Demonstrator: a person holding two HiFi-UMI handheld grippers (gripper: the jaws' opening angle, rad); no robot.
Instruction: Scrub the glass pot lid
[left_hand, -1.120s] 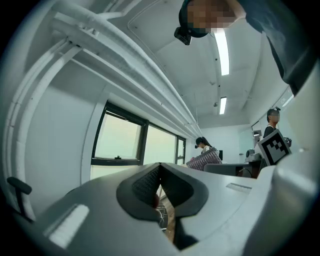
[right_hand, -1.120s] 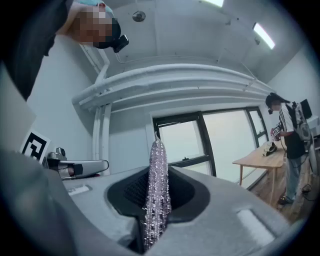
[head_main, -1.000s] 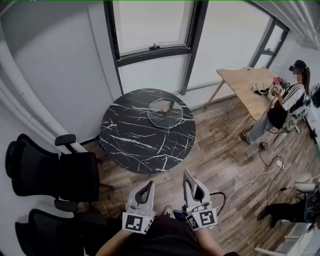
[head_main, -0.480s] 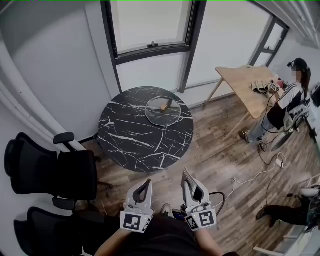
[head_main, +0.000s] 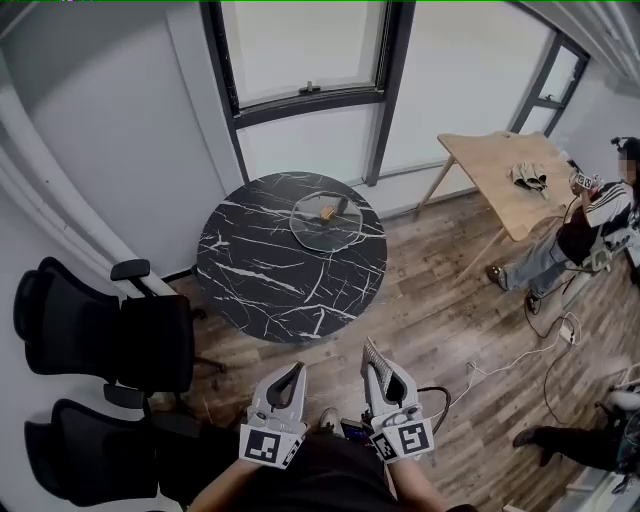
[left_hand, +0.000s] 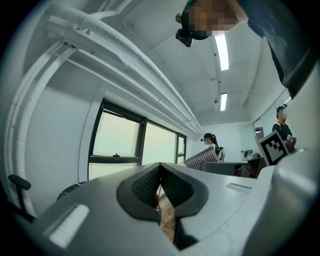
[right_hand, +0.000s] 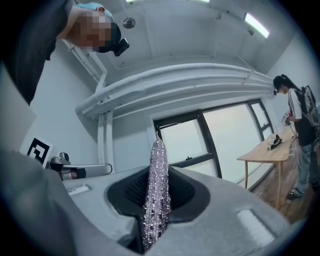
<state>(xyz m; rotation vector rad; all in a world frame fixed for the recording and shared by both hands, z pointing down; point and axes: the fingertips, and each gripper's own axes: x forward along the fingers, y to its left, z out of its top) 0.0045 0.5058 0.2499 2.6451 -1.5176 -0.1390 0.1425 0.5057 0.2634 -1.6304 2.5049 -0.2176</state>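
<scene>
The glass pot lid (head_main: 325, 224) with its wooden knob (head_main: 329, 213) lies on the far right part of a round black marble table (head_main: 270, 275). Both grippers are held low and close to my body, well short of the table. My left gripper (head_main: 297, 368) is shut, with no object between its jaws, which meet at their tips (left_hand: 160, 168). My right gripper (head_main: 372, 352) is shut on a glittery silver scrubbing pad (right_hand: 157, 185). The pad stands up between the jaws and pokes out past their tips (head_main: 374, 358).
Two black office chairs (head_main: 100, 345) stand left of the table. A wooden table (head_main: 510, 175) with a bundle on it is at the right, with a person (head_main: 590, 230) beside it. White cables (head_main: 515, 355) run across the wood floor. A window (head_main: 305, 50) is behind the round table.
Both grippers stay where they were, still shut. The view has shifted slightly, and the person at the right now shows nearer the frame's right edge.
</scene>
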